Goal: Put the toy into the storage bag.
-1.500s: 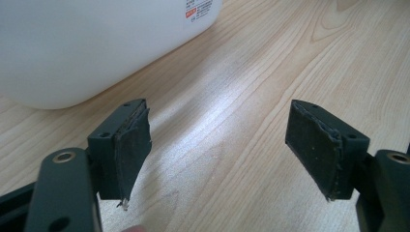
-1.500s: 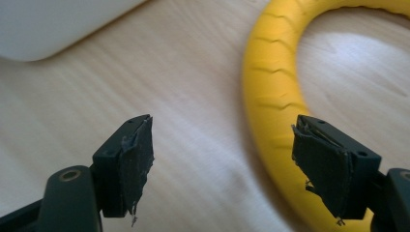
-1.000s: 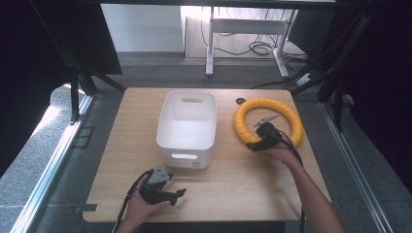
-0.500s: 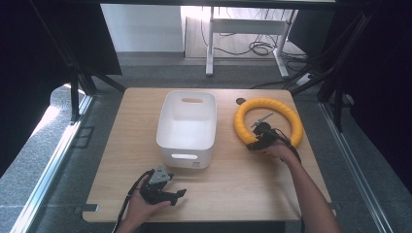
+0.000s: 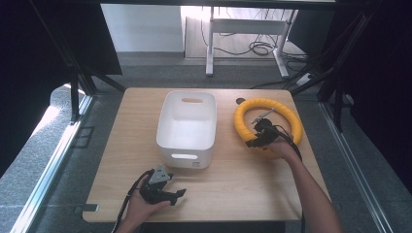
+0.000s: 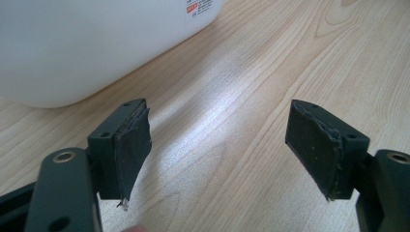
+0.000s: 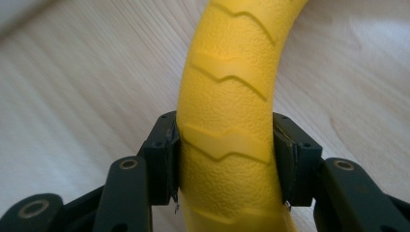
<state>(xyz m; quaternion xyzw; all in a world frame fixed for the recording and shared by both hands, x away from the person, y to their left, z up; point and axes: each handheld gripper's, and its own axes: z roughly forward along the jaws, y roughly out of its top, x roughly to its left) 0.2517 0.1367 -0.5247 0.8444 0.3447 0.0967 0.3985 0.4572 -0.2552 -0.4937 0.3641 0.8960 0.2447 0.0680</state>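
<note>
The right gripper [image 7: 225,159] is clamped on the near rim of the yellow ring [image 5: 268,121], one jaw on each side. The left gripper [image 6: 227,154] sits spread wide over bare table [image 5: 252,184], the white tub [image 5: 186,128] just ahead of it.

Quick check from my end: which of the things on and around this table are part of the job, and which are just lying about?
In play:
yellow ring, clamped in the right gripper
white bin, likely
left gripper, open, holding nothing

Lying about:
small dark object at the table's far edge
white desk frame and cables behind
</note>
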